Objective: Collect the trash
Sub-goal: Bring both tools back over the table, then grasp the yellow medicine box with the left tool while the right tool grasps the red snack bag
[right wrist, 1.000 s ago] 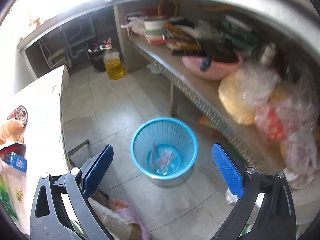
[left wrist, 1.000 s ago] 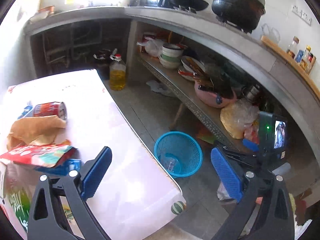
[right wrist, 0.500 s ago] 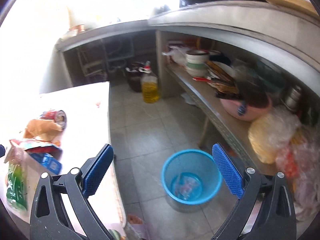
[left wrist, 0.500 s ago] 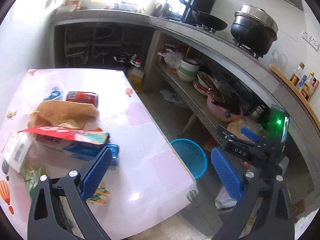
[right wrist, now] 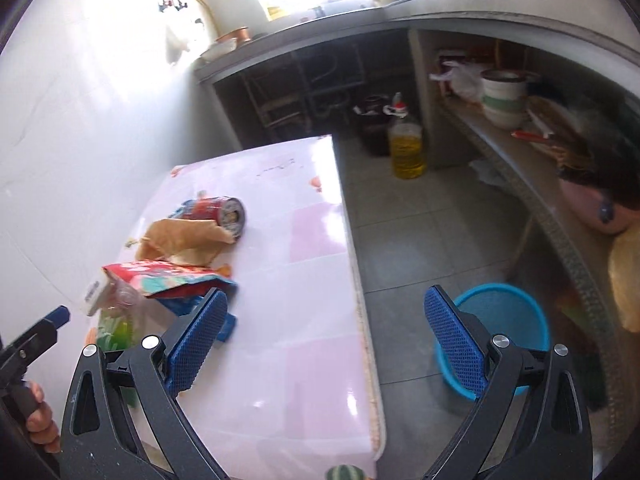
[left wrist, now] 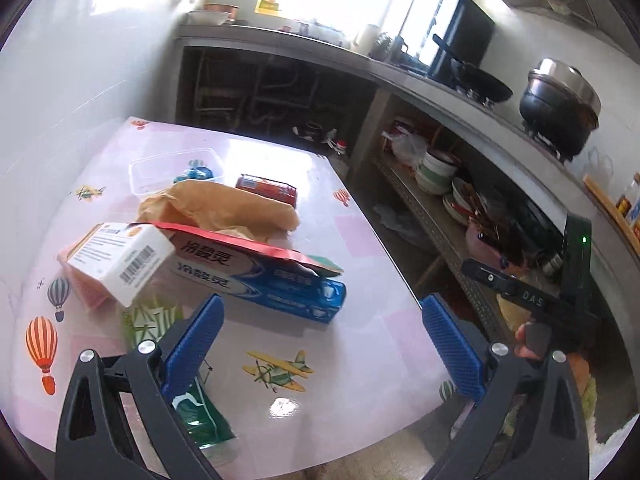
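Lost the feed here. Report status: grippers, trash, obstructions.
Left gripper and right gripper: jaws open, empty. Toothpaste box, can, brown paper on table. Blue bin on floor; path unobstructed.

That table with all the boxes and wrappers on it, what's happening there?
A person is clearing trash with two hand-held grippers. Both the left gripper and right gripper are open and empty. The toothpaste box, brown paper and red can still lie on the table. The blue bin waits on the floor.
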`<state>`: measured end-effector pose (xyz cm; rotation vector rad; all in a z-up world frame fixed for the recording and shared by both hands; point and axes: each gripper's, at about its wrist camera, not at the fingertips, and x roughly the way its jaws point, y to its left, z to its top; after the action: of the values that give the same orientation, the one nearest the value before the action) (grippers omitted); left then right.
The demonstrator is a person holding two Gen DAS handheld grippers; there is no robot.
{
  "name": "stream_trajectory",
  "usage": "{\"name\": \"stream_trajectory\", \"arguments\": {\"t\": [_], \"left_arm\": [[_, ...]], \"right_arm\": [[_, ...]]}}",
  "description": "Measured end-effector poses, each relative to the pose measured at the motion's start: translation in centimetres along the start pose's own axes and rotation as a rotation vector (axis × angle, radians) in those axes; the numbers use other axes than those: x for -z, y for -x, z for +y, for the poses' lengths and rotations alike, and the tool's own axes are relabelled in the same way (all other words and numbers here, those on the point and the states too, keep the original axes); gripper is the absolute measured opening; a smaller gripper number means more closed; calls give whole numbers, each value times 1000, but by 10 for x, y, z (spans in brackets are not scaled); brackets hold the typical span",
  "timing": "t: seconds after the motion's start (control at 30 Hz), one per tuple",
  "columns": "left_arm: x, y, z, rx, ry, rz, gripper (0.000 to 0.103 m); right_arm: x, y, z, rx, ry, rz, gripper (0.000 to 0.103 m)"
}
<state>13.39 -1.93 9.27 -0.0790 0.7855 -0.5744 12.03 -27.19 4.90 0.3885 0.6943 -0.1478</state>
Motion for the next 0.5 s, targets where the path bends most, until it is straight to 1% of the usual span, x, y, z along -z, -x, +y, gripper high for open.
{"name": "stream_trajectory", "arguments": {"t": [0.1,0.27,0.4,0.5], "left_arm": [[-4,7,16,0,52,-24,97],[-10,26,34,-21,87,-85,97],[-10,43,48,-56,88,-140,97],[-9,49,60,-105,91,-148,97]], "right_arm": [[-1,-2,9,-43,-1,15,90],[-5,-6,26,-100,30,29,85],[-7,-5,40,-140,93,26,84],[-8,-4,55,-170,146,21,84]]}}
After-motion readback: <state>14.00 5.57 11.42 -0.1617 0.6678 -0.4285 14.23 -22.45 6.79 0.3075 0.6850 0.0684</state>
